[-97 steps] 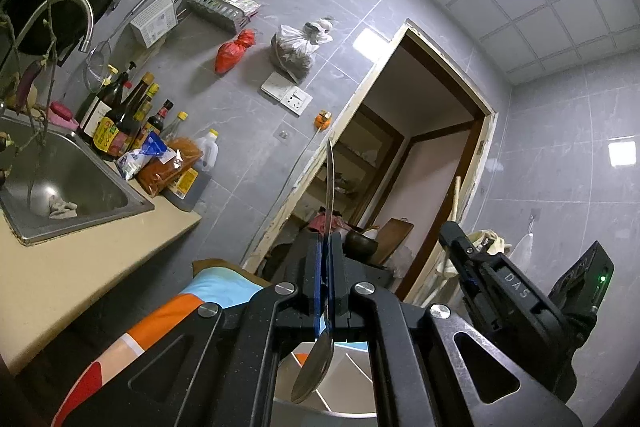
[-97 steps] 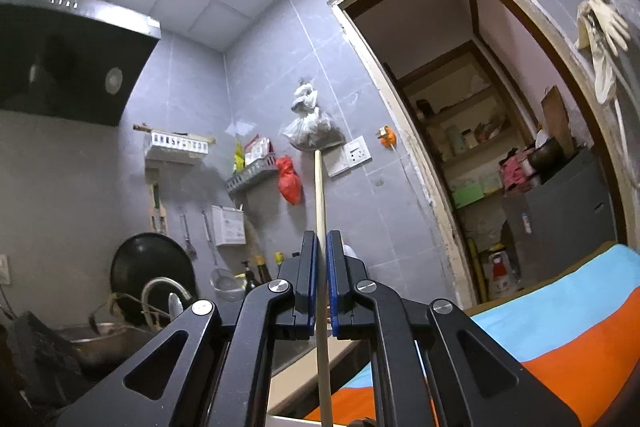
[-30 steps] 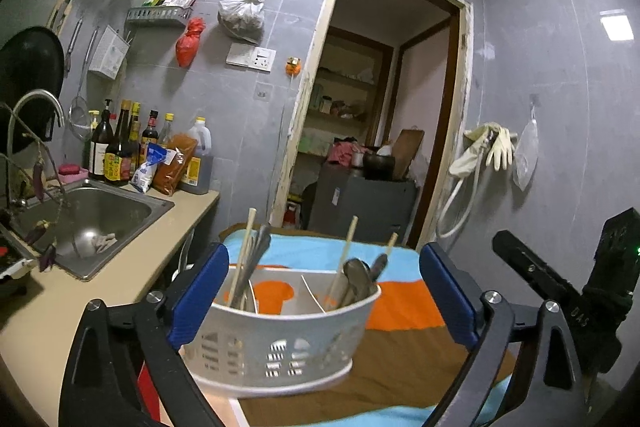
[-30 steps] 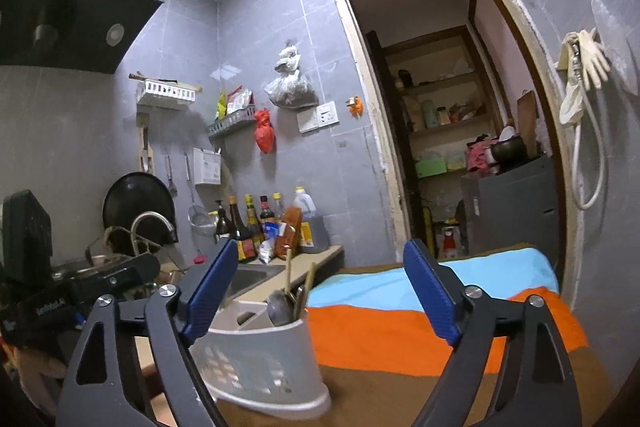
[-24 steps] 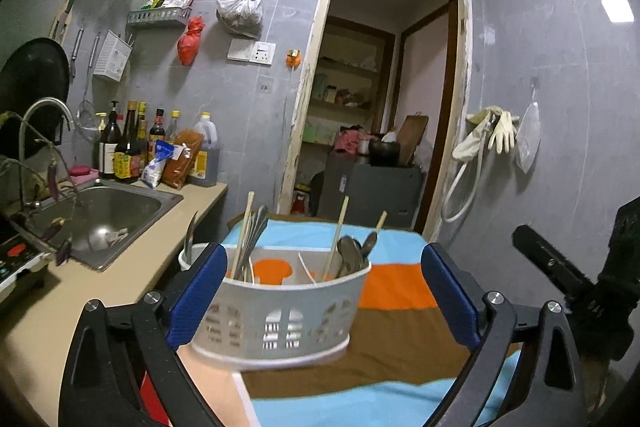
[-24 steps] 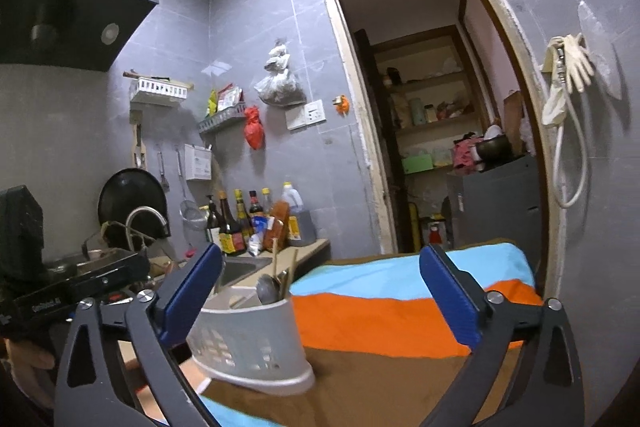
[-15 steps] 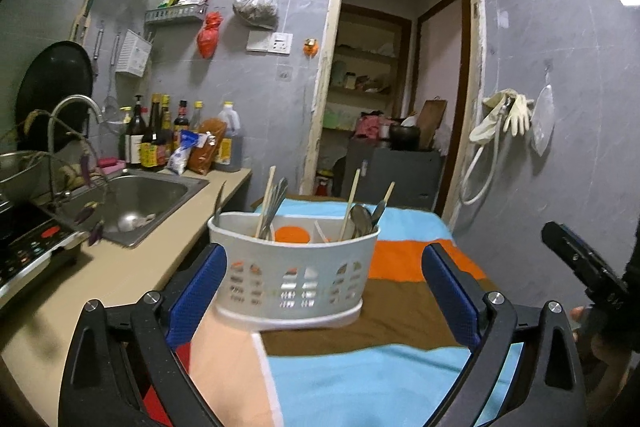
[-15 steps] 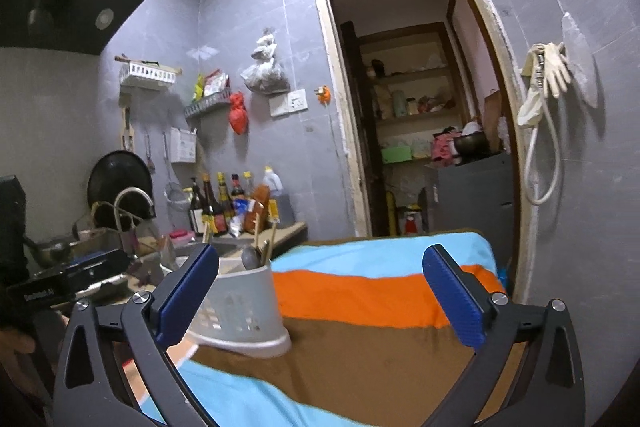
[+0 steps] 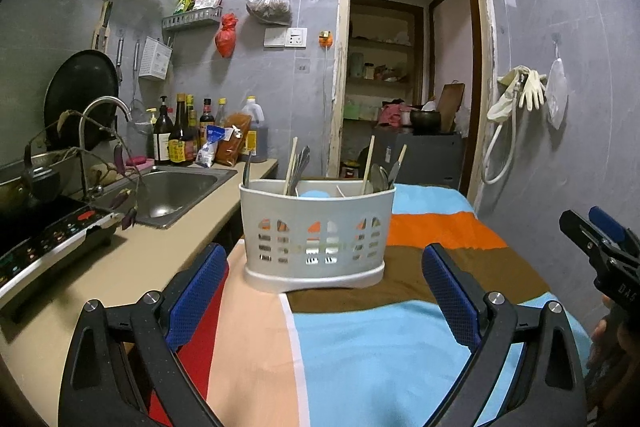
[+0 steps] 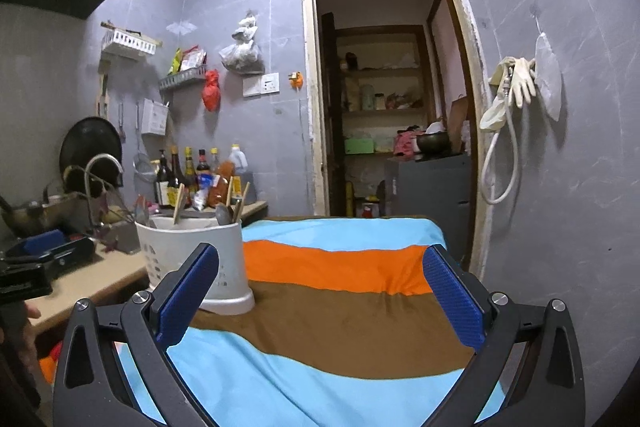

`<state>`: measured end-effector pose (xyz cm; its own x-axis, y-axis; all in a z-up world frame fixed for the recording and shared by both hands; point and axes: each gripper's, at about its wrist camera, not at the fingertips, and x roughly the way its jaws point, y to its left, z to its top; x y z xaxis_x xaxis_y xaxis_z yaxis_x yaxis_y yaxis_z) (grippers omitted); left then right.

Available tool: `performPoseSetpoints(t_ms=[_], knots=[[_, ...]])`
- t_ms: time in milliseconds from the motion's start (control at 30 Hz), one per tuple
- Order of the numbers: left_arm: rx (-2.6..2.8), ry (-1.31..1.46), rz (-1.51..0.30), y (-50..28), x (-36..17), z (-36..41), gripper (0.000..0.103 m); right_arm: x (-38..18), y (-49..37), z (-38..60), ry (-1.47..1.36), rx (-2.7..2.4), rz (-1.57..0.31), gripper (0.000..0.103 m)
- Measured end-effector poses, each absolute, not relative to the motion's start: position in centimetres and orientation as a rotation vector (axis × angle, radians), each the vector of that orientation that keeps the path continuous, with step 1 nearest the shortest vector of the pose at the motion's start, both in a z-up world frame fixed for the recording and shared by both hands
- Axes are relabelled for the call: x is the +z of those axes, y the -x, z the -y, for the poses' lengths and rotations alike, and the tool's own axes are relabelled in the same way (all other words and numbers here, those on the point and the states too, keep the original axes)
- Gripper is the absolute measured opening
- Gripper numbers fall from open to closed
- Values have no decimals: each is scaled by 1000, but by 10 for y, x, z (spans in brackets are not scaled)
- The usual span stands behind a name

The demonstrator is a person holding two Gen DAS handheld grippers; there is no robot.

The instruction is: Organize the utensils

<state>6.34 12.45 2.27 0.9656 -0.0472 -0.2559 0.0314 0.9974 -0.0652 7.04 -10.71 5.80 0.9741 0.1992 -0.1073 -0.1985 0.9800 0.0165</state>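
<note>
A white slotted utensil caddy (image 9: pixel 316 239) stands upright on the striped cloth (image 9: pixel 360 339), holding wooden chopsticks (image 9: pixel 368 163) and metal spoons (image 9: pixel 378 177) in its compartments. My left gripper (image 9: pixel 320 291) is open just in front of the caddy, nothing between its blue pads. In the right wrist view the caddy (image 10: pixel 188 259) sits left of my right gripper (image 10: pixel 320 299), which is wide open and empty over the cloth (image 10: pixel 340 307). The right gripper (image 9: pixel 604 247) also shows at the right edge of the left wrist view.
A beige counter (image 9: pixel 112 267) runs along the left with a steel sink (image 9: pixel 176 187), tap (image 9: pixel 104 111), induction hob (image 9: pixel 48 235) and sauce bottles (image 9: pixel 188 135). An open doorway (image 9: pixel 404 67) lies behind the table. Gloves and a hose (image 9: pixel 516 95) hang on the right wall.
Both grippers, earlier shut on a spoon and a chopstick, are now open and empty. Both have sunk and drawn back from the caddy, which now sits farther ahead.
</note>
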Motion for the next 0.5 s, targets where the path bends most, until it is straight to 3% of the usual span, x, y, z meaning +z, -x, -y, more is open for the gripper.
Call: performPoseSetpoints(t_ms=[500], knots=[[-34, 79, -227, -57, 10, -122, 96, 45, -64, 112, -18, 166, -102, 103]])
